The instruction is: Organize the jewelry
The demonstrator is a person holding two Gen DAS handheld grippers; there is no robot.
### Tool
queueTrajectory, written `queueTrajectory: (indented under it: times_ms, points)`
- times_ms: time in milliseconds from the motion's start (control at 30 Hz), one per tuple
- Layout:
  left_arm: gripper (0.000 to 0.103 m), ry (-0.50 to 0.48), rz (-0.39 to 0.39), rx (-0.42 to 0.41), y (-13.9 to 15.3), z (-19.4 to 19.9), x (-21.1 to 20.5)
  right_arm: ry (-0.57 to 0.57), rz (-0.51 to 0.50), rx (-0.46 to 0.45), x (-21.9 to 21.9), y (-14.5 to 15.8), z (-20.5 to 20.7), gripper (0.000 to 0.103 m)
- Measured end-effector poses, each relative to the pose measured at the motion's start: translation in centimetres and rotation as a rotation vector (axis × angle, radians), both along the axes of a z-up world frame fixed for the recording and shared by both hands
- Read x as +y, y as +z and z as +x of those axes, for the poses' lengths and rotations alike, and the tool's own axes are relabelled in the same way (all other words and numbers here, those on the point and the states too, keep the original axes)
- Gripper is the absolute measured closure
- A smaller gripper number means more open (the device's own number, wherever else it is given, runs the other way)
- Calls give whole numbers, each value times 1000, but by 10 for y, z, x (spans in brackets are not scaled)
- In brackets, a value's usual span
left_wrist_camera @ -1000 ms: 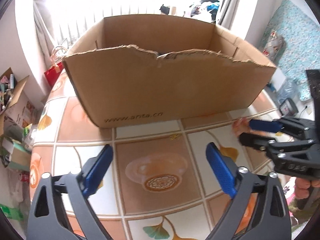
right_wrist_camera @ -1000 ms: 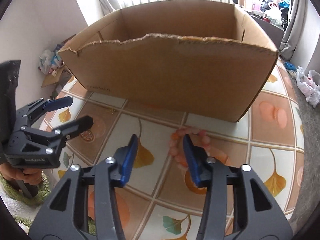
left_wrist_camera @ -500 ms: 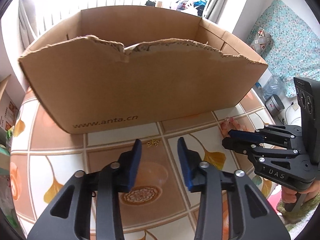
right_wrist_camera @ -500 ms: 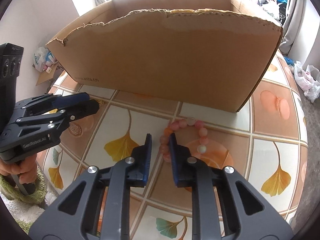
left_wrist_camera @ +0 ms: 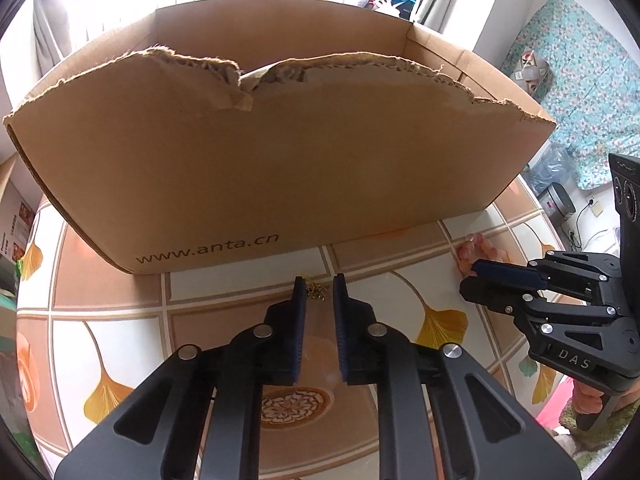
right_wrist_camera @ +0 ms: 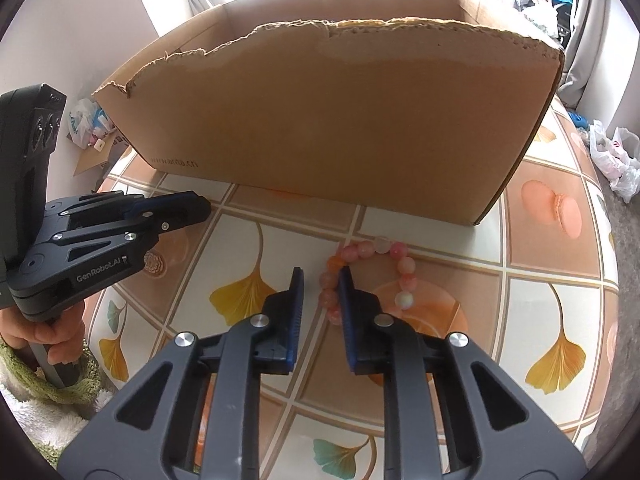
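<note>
A small gold chain (left_wrist_camera: 316, 291) lies on the tiled tabletop just in front of the cardboard box (left_wrist_camera: 280, 168). My left gripper (left_wrist_camera: 319, 286) straddles the chain with its jaws narrowly apart. A pink and orange bead bracelet (right_wrist_camera: 370, 274) lies on the table near the box's right corner; it also shows in the left wrist view (left_wrist_camera: 478, 248). My right gripper (right_wrist_camera: 322, 280) sits over the bracelet's left side, jaws narrowly apart, one strand of beads between them. The box (right_wrist_camera: 340, 120) has a torn front wall and its inside is hidden.
The round table (right_wrist_camera: 560, 248) has a gingko-leaf tile pattern and drops off at the right edge. Each gripper appears in the other's view, the left one (right_wrist_camera: 200, 208) beside the right. Bags and clutter (right_wrist_camera: 612, 152) lie on the floor.
Both grippers have moved forward and down toward the table and narrowed from wide open. The left now straddles the gold chain, the right the bracelet's left side.
</note>
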State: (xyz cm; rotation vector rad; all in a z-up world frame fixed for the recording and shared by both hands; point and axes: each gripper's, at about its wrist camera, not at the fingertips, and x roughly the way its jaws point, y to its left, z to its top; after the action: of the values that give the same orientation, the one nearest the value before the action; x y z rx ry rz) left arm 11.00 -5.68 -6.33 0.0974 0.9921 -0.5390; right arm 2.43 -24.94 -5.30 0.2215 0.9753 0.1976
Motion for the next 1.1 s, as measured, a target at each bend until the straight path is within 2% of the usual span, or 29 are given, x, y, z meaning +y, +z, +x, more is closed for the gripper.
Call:
queueTrajectory:
  times_ms: [133, 233, 367, 533, 900, 1100]
  points:
    - [90, -7, 37, -26, 0, -2, -5, 0, -8, -3, 1, 1, 0, 86]
    - [96, -5, 71, -54, -1, -3, -9, 1, -21, -5, 7, 0, 3, 86]
    - [98, -11, 74, -62, -1, -4, -10, 9, -50, -7, 16, 0, 6, 86]
    - [100, -18, 47, -51, -1, -5, -6, 4, -89, -6, 25, -2, 11, 94]
    - [101, 14, -29, -67, 16, -14, 13, -27, 12, -15, 13, 1, 10, 94]
    - [100, 5, -46, -51, 17, -14, 15, -29, 20, -23, 12, 2, 11, 94]
